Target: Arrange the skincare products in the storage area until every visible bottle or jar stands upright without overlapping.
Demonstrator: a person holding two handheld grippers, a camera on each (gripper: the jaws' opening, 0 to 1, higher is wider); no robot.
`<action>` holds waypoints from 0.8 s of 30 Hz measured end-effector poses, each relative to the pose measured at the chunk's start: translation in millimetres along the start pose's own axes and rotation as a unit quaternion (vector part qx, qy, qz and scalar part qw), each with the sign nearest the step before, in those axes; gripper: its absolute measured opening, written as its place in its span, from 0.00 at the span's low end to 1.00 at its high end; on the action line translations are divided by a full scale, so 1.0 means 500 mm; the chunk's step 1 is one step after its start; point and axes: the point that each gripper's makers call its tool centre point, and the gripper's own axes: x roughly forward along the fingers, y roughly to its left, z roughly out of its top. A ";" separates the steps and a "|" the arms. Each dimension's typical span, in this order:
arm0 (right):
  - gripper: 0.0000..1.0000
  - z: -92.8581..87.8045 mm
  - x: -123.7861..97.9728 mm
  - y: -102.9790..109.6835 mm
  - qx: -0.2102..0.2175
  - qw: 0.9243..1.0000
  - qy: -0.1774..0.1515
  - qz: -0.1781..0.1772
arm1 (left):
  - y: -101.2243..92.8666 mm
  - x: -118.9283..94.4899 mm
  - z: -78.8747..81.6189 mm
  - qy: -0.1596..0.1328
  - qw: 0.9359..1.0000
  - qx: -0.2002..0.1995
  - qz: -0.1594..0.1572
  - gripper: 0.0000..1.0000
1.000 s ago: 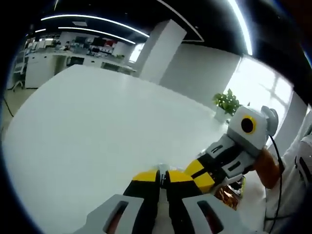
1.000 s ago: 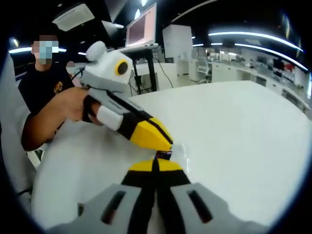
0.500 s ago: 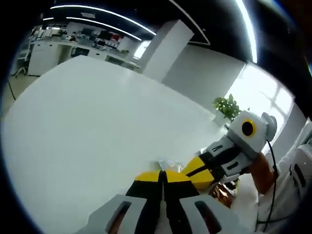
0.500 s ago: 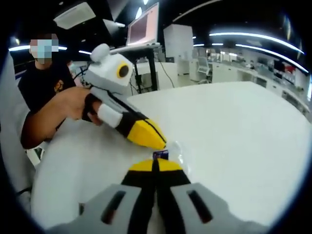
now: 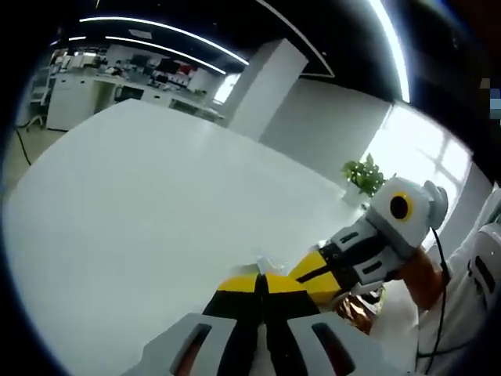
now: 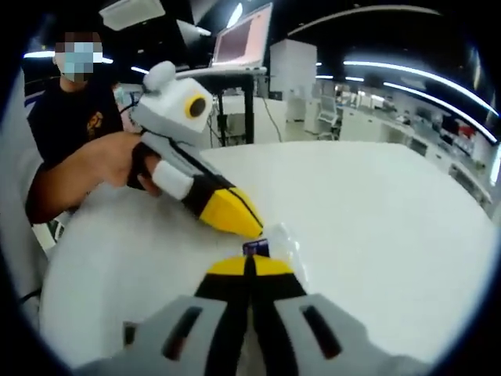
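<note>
Both grippers meet tip to tip over the white table (image 6: 376, 204), the left gripper (image 5: 261, 282) and right gripper (image 6: 249, 266) each with jaws together, apparently pinching one small clear-wrapped skincare item (image 6: 275, 241) between them, probably to steady it for uprighting.

In the left gripper view the left claw (image 5: 262, 283) rises from the bottom centre over the table (image 5: 141, 204), jaws together. The right claw (image 5: 309, 276) enters from the right and meets it just right of centre, with a small clear item (image 5: 264, 262) just above their tips. A crinkled packet (image 5: 362, 311) lies lower right, under the right claw. A potted plant (image 5: 365, 175) stands at the table's far edge, upper right.

In the right gripper view the right claw (image 6: 246, 270) sits bottom centre; the left claw (image 6: 235, 215) reaches in from the upper left, the clear item (image 6: 283, 239) just right of both tips.
</note>
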 end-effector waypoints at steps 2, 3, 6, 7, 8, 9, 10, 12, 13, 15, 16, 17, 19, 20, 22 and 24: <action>0.00 0.000 -0.003 -0.001 0.000 1.000 -0.001 -0.002 | -0.002 -0.001 0.002 -0.008 1.000 -0.003 -0.003 0.00; 0.00 0.000 -0.005 -0.002 0.001 1.000 -0.001 -0.004 | -0.003 -0.002 0.003 -0.010 1.000 -0.004 -0.003 0.00; 0.01 0.003 -0.011 -0.007 0.004 1.000 -0.008 -0.008 | -0.005 -0.003 0.005 -0.017 1.000 -0.004 -0.004 0.00; 0.01 0.011 -0.016 -0.011 0.009 1.000 -0.020 -0.014 | -0.004 -0.003 0.006 -0.019 1.000 -0.005 -0.006 0.00; 0.02 0.015 -0.020 -0.014 0.013 0.999 -0.027 -0.017 | -0.005 -0.004 0.007 -0.020 1.000 -0.005 -0.006 0.00; 0.03 0.017 -0.024 -0.018 0.014 0.999 -0.030 -0.019 | -0.005 -0.005 0.009 -0.024 1.000 -0.003 -0.004 0.00; 0.04 0.017 -0.026 -0.022 0.017 0.999 -0.031 -0.022 | -0.006 -0.006 0.010 -0.026 1.000 -0.003 -0.005 0.00; 0.08 0.013 -0.031 -0.032 0.023 0.999 -0.029 -0.033 | -0.007 -0.009 0.015 -0.033 0.999 -0.002 -0.006 0.00; 0.10 0.011 -0.034 -0.036 0.025 0.999 -0.030 -0.037 | -0.007 -0.010 0.015 -0.033 0.999 -0.001 -0.006 0.00; 0.13 0.010 -0.041 -0.046 0.030 0.998 -0.033 -0.047 | -0.009 -0.013 0.018 -0.038 0.999 0.003 -0.005 0.00; 0.14 0.009 -0.045 -0.051 0.034 0.997 -0.036 -0.054 | -0.009 -0.014 0.019 -0.040 0.999 0.003 -0.006 0.00; 0.15 0.007 -0.049 -0.054 0.036 0.997 -0.036 -0.058 | -0.010 -0.015 0.020 -0.041 0.999 0.004 -0.007 0.00; 0.18 0.002 -0.054 -0.061 0.042 0.996 -0.036 -0.065 | -0.010 -0.018 0.021 -0.045 0.999 0.007 -0.006 0.00; 0.19 0.000 -0.056 -0.063 0.044 0.996 -0.036 -0.067 | -0.010 -0.019 0.021 -0.046 0.999 0.006 -0.007 0.00; 0.22 -0.003 -0.059 -0.068 0.051 0.995 -0.036 -0.072 | -0.012 -0.022 0.023 -0.051 0.999 0.007 -0.010 0.00; 0.23 -0.004 -0.063 -0.071 0.057 0.995 -0.036 -0.076 | -0.014 -0.023 0.023 -0.054 0.998 0.005 -0.013 0.00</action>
